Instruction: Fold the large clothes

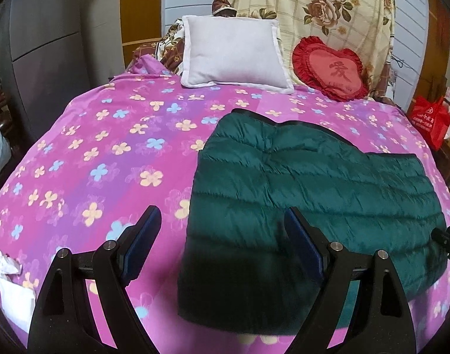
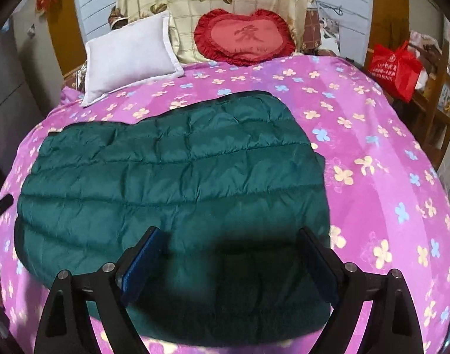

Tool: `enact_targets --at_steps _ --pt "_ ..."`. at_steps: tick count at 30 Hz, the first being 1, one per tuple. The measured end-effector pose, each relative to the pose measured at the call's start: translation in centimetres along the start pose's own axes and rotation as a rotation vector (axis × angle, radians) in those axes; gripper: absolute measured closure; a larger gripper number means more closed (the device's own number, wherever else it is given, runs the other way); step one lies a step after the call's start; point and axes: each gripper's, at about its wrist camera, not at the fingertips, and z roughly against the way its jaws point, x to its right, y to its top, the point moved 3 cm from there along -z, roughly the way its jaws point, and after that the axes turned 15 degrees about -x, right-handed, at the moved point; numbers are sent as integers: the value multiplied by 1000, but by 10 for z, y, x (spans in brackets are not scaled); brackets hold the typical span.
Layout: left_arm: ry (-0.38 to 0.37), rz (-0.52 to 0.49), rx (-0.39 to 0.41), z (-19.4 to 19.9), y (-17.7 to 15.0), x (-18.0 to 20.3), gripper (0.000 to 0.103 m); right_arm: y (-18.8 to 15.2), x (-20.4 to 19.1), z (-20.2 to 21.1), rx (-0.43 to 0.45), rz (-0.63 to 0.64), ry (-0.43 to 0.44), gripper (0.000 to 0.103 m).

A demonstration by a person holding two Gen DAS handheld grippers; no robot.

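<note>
Green quilted jacket (image 2: pixel 171 183) folded, pink bedspread (image 2: pixel 387 162) all around.

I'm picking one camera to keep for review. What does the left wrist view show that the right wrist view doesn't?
Only the left wrist view: crumpled white paper at the bed's near-left edge and the open left gripper.

Only the right wrist view: the open right gripper above the jacket's near hem.

Both: the dark green quilted down jacket on the pink flowered bedspread, the white square pillow, the red heart-shaped cushion and the red carrier bag.

white pillow (image 1: pixel 235 51), red heart cushion (image 2: pixel 245 38), red bag (image 1: pixel 429 121)
</note>
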Motion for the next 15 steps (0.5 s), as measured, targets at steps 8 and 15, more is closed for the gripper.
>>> enact_targets --at_steps 8,15 --pt "-5 1 -7 11 -12 2 17 -5 -2 -9 -37 5 -7 12" --pt "-28 -4 -18 13 -16 10 17 -12 -6 16 -6 25 23 12"
